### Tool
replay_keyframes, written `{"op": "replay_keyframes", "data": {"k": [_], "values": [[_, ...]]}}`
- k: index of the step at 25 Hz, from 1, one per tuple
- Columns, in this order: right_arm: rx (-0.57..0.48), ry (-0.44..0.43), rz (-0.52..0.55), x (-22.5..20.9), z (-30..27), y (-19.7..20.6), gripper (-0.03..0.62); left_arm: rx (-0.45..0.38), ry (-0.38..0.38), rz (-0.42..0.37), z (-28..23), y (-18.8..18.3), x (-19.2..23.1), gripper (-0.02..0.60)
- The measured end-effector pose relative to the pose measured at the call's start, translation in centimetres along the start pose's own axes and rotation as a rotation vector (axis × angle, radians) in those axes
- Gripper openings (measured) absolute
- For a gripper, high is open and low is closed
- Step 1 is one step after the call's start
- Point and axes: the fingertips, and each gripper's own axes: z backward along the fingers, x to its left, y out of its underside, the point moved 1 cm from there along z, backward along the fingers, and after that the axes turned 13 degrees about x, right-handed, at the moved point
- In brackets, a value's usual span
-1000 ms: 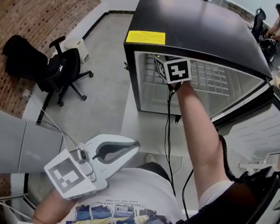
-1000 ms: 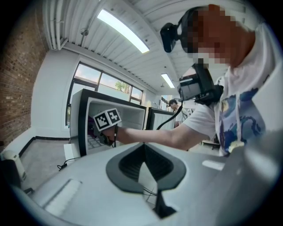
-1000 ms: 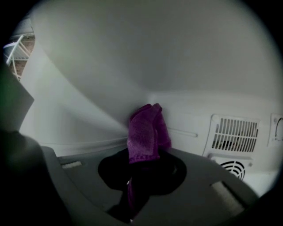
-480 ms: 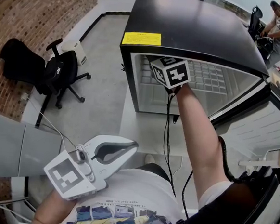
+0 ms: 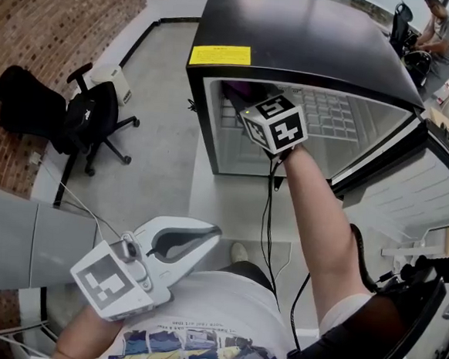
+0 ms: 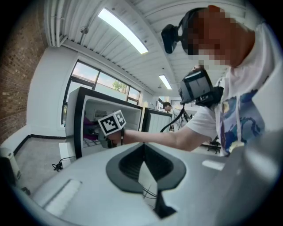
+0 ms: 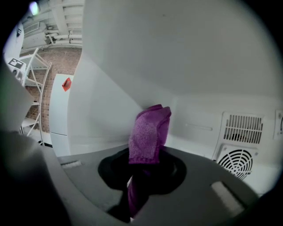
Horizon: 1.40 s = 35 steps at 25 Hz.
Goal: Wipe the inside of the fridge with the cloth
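The black fridge [image 5: 313,35] stands open, its door [image 5: 432,191] swung out to the right. My right gripper [image 7: 148,155] reaches into the upper left of the white inside and is shut on the purple cloth [image 7: 149,131]. The cloth sticks out past the jaws, near the corner where the left wall meets the back wall. In the head view only a bit of the cloth [image 5: 236,90] shows beyond the marker cube [image 5: 275,125]. My left gripper [image 5: 211,234] is held low near my body, far from the fridge, shut with nothing in it.
A wire shelf [image 5: 330,113] spans the fridge's inside. Vent grilles [image 7: 242,128] and a fan cover [image 7: 234,164] sit on the back wall. A black office chair [image 5: 90,118] stands on the floor at left. A cable [image 5: 268,217] hangs from my right arm. A person [image 5: 441,29] sits at the far right.
My right gripper has turned and shifted slightly inside the fridge, and the purple cloth now shows at the upper left of the opening. The left gripper has stayed put.
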Motion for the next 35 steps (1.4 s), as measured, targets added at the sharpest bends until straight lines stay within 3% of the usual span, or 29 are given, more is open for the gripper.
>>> {"op": "replay_keyframes", "data": {"k": [27, 35], "values": [[-0.054, -0.066, 0.028, 7.7, 6.9, -0.3, 0.054, 0.019, 0.084, -0.031, 1.5, 1.4, -3.6, 0.006], [-0.053, -0.074, 0.015, 9.3, 8.9, 0.6, 0.054, 0.055, 0.151, -0.072, 0.6, 1.8, -5.0, 0.005]]}}
